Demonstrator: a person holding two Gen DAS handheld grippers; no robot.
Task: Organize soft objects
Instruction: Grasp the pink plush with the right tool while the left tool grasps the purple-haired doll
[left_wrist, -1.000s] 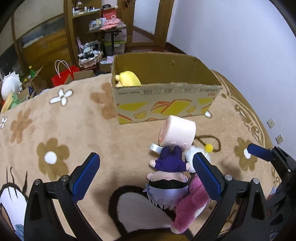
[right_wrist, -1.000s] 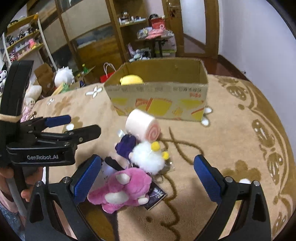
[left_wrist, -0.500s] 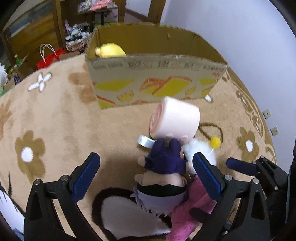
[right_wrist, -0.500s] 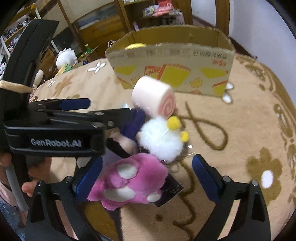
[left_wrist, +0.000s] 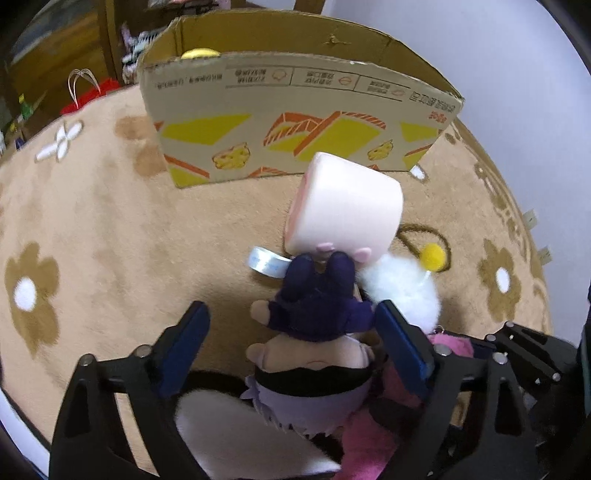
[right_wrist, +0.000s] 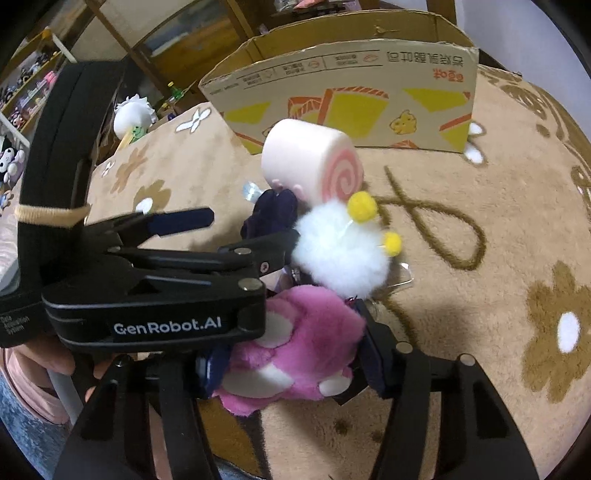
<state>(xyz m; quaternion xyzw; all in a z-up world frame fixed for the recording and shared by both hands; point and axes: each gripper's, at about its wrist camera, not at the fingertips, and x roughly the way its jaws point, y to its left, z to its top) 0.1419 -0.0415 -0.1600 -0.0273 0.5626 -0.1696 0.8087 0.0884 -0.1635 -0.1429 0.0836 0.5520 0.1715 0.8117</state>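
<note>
A purple-clothed doll (left_wrist: 314, 332) lies on the flowered rug between the fingers of my left gripper (left_wrist: 291, 343), which is partly closed; its right pad touches the doll, its left pad stands apart. My right gripper (right_wrist: 288, 365) is shut on a pink plush (right_wrist: 291, 350). A white fluffy plush with yellow pom-poms (right_wrist: 340, 254) and a pink swirl-roll cushion (right_wrist: 310, 162) lie just beyond. The open cardboard box (left_wrist: 295, 122) stands behind them, with a yellow plush (left_wrist: 199, 53) inside.
The left gripper's body (right_wrist: 147, 280) crosses the right wrist view. A roll of clear tape (left_wrist: 266, 262) lies by the doll. Shelves, a red bag (left_wrist: 88, 99) and other toys (right_wrist: 133, 114) stand past the rug's far edge. A white wall is on the right.
Both grippers moved forward and down onto the toy pile. The left fingers narrowed around the purple doll. The right fingers closed on the pink plush.
</note>
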